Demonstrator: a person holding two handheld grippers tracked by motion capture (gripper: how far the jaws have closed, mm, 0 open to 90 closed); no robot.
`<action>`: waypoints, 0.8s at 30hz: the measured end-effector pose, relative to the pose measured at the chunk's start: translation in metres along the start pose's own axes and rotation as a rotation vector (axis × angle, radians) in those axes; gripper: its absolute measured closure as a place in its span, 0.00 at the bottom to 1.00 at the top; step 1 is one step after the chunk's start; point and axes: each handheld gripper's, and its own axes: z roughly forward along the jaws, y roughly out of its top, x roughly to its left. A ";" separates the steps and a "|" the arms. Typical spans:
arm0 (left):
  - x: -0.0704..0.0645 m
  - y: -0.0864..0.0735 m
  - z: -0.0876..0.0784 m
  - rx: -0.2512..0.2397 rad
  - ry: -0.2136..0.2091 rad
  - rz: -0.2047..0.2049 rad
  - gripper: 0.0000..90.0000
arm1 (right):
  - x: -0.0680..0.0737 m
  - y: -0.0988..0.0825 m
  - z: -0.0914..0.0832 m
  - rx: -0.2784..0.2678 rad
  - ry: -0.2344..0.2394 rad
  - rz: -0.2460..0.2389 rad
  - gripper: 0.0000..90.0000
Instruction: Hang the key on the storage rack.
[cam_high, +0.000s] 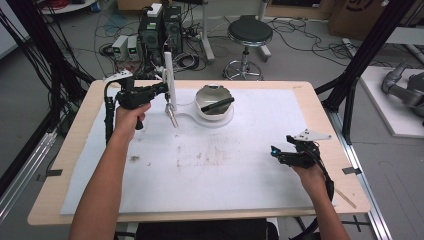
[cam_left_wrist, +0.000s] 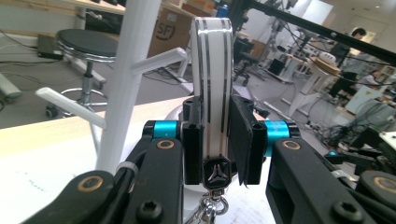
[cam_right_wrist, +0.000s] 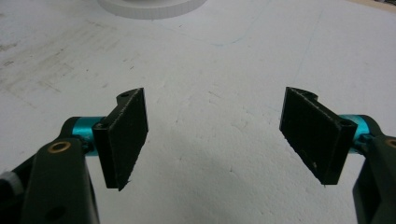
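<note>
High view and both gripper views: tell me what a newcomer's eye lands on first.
First, the left gripper, shut on a white strap with dark stripes and a metal clasp, held up beside the white rack at the mat's far left. Next, the white bowl just right of the rack. The right gripper hovers open over the mat.
</note>
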 end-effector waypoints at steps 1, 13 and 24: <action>0.001 0.000 0.000 -0.007 -0.010 -0.010 0.84 | 0.000 0.000 0.000 0.002 -0.003 0.002 0.27; 0.018 -0.006 0.008 -0.034 -0.011 -0.085 0.84 | 0.001 0.000 0.002 0.005 0.002 -0.003 0.27; 0.020 -0.007 0.009 -0.048 -0.015 -0.098 0.83 | 0.001 -0.001 0.000 0.005 0.005 0.002 0.27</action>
